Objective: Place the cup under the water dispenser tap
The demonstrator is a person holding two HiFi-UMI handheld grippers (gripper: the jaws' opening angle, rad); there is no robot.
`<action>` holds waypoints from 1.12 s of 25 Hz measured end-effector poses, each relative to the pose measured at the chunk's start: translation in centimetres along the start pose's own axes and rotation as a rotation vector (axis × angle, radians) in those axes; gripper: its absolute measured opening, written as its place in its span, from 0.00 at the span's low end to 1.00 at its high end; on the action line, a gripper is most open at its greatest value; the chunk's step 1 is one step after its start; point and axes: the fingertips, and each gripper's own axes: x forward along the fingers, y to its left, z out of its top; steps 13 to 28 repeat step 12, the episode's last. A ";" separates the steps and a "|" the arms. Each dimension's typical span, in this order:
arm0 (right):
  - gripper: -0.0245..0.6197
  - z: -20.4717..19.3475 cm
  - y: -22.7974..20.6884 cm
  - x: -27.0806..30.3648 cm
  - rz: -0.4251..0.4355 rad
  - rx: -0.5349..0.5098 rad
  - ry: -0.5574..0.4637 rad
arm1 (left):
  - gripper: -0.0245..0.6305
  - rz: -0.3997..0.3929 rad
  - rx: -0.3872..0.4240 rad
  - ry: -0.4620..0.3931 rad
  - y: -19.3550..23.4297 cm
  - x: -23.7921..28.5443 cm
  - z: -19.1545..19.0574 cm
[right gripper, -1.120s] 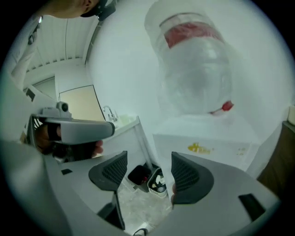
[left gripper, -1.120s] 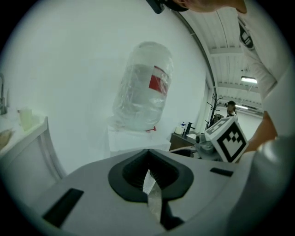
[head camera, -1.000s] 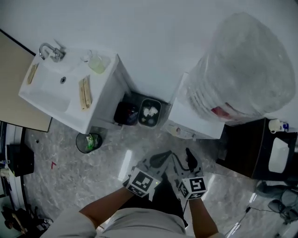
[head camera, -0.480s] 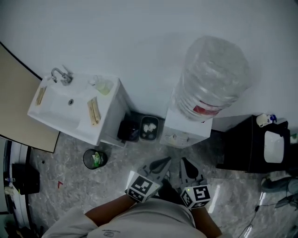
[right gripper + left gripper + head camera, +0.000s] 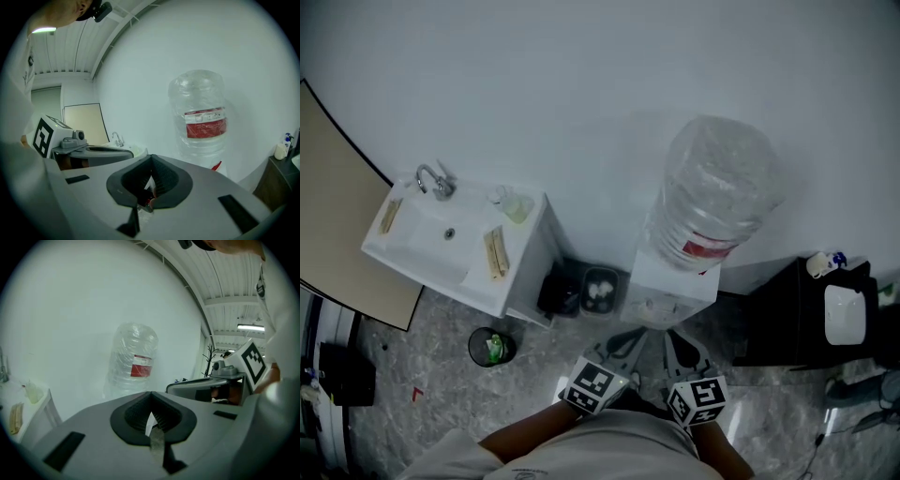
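Note:
The water dispenser (image 5: 667, 289) is a white cabinet against the wall, with a large clear bottle (image 5: 717, 202) bearing a red label on top. Its tap area faces me and is too small to make out. No cup shows in any view. Both grippers are held side by side in front of the dispenser, pointing at it and apart from it. My left gripper (image 5: 625, 340) (image 5: 151, 414) has its black pads together with nothing gripped. My right gripper (image 5: 680, 343) (image 5: 151, 180) has just been closing and is shut, holding nothing.
A white sink unit (image 5: 412, 253) with a tap (image 5: 433, 180) stands to the left. A small black bin (image 5: 490, 347) sits on the floor. A dark waste bin (image 5: 598, 289) stands between the sink and the dispenser, and a black cabinet (image 5: 787, 319) on the right.
The head view has pulled back, so the dispenser and sink look smaller. Both grippers sit lower in the picture. The right gripper's jaws have gone from open to shut.

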 end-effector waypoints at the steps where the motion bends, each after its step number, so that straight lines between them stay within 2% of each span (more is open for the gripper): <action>1: 0.06 0.1 0.1 0.0 0.006 -0.001 0.001 | 0.05 0.004 0.002 -0.001 -0.1 0.0 0.1; 8: 0.06 0.7 0.7 1.8 0.044 -0.017 0.009 | 0.05 0.027 0.011 -0.011 1.4 0.1 1.0; 28: 0.06 0.8 0.4 2.6 0.046 -0.029 0.008 | 0.05 0.028 0.017 -0.018 2.0 0.4 1.2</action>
